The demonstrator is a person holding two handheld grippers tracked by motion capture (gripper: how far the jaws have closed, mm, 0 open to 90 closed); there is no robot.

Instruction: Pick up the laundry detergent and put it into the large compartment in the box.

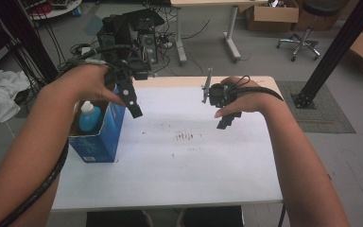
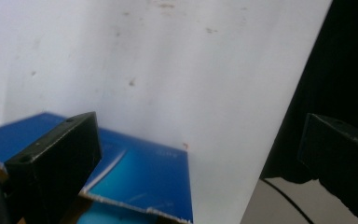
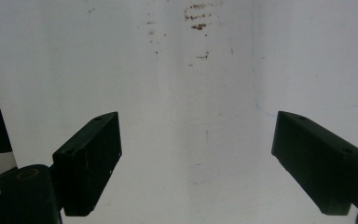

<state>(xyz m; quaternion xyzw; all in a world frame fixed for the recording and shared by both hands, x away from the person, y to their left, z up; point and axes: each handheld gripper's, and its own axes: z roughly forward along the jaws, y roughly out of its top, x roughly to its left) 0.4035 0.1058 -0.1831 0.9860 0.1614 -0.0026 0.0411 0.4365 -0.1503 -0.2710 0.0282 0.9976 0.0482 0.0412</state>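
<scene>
- Near edge of table (image 1: 170, 198): white top, bare along the whole front strip; the person's two forearms cross it from below, one at each side.
- Left forearm: comes up along the table's left edge, a black cable trailing beside it; wrist bent so the tool points down and inward.
- Blue box (image 1: 99, 135): open-topped carton standing at the left edge of the table, front corner close to the rim. In the left gripper view its blue flap (image 2: 140, 177) lies just beneath the jaws, torn cardboard edge showing.
- Bottle (image 1: 89, 117): blue, white cap, upright inside the blue box, pressed toward the left wall.
- Centre of table: open white surface between the two tools, marked by a patch of small brown stains (image 1: 185, 137); widest free room on the top.
- Left gripper (image 1: 133, 108): held above the box's right-hand wall, tip slanted down toward the tabletop, not touching box or bottle. Jaws stand wide apart, nothing between them.
- Right gripper (image 1: 227, 120): held over the right half of the table, well apart from the box, tip angled down, hand (image 1: 246, 101) wrapped over the body. Jaws spread wide in the right gripper view, bare white surface and stains (image 3: 198, 18) between them.
- Right edge of table: clear margin beside the right wrist; black post (image 1: 335, 52) stands on the floor beyond the far right corner.
- Far edge: light wood rim; behind it, floor with tangled cables and dark equipment (image 1: 127, 33), then cardboard boxes (image 1: 272, 14).
</scene>
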